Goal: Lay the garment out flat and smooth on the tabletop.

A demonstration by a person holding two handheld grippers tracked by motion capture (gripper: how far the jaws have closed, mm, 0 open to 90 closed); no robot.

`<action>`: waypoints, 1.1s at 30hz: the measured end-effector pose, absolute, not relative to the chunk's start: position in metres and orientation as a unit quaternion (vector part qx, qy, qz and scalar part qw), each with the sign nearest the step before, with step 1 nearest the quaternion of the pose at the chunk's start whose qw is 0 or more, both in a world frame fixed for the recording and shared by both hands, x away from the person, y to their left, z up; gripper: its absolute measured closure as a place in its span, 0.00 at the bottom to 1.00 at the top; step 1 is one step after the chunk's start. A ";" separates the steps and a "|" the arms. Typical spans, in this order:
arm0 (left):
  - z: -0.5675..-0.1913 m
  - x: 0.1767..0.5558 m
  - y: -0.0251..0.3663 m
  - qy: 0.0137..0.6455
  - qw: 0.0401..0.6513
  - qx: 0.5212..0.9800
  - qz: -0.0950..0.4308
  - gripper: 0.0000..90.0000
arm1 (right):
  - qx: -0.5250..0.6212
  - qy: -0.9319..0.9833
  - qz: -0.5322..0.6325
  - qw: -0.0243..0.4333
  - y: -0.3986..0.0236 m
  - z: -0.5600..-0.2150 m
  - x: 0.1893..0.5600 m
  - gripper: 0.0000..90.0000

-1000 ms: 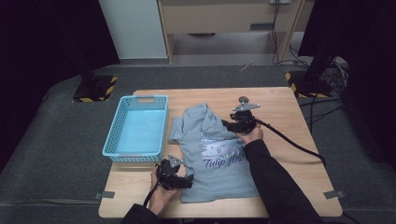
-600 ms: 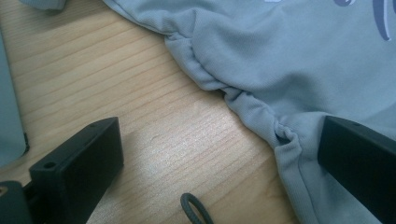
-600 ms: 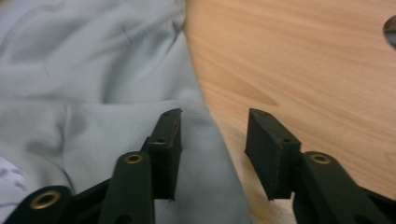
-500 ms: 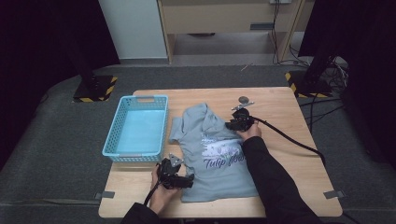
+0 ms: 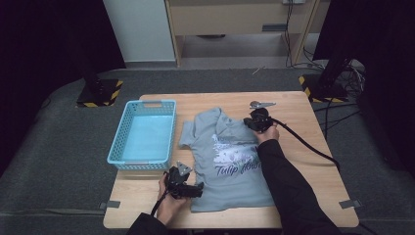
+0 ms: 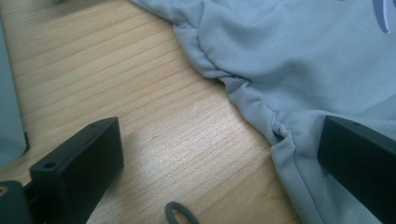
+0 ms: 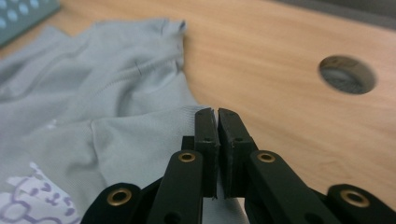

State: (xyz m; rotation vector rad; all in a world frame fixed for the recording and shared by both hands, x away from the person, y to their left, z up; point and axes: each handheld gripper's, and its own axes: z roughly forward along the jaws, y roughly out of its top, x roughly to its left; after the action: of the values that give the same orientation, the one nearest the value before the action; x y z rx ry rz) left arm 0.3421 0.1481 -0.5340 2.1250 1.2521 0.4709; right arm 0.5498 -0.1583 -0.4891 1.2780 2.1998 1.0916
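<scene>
A grey T-shirt (image 5: 230, 156) with purple print lies flat on the wooden table (image 5: 303, 147). My left gripper (image 5: 198, 188) is at its near left hem corner. In the left gripper view it (image 6: 217, 140) is open, one jaw over bare wood, the other over the hem (image 6: 280, 135). My right gripper (image 5: 252, 122) rests at the shirt's far right shoulder. In the right gripper view its jaws (image 7: 215, 112) are pressed together at the edge of a fabric fold (image 7: 140, 126), apparently pinching it.
A light blue plastic basket (image 5: 147, 103) stands at the left of the table, close to the shirt's left sleeve. A round hole (image 7: 348, 74) is in the tabletop beyond the right gripper. A small dark ring (image 6: 180, 214) lies by the left gripper.
The right gripper has shifted only slightly at the shirt's far right edge. The left gripper has stayed at the near hem corner.
</scene>
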 end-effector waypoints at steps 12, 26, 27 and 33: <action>-0.532 0.342 0.146 0.482 0.300 0.804 0.178 0.00 | 0.477 0.770 0.376 0.194 -0.173 -0.492 0.560 0.96; -0.530 0.339 0.143 0.481 0.288 0.810 0.170 0.01 | 0.499 0.770 0.341 0.202 -0.179 -0.514 0.572 0.97; -0.530 0.339 0.143 0.481 0.288 0.811 0.169 0.01 | 0.500 0.768 0.342 0.208 -0.180 -0.513 0.572 0.97; -0.530 0.338 0.143 0.480 0.288 0.811 0.169 0.01 | 0.505 0.745 0.363 0.243 -0.198 -0.483 0.568 0.97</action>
State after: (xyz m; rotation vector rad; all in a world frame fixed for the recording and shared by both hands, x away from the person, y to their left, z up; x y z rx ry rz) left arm 0.3384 0.1433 -0.5296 2.1666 1.2826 0.4512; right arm 0.5681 -0.1982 -0.4833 1.3792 2.0349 0.9907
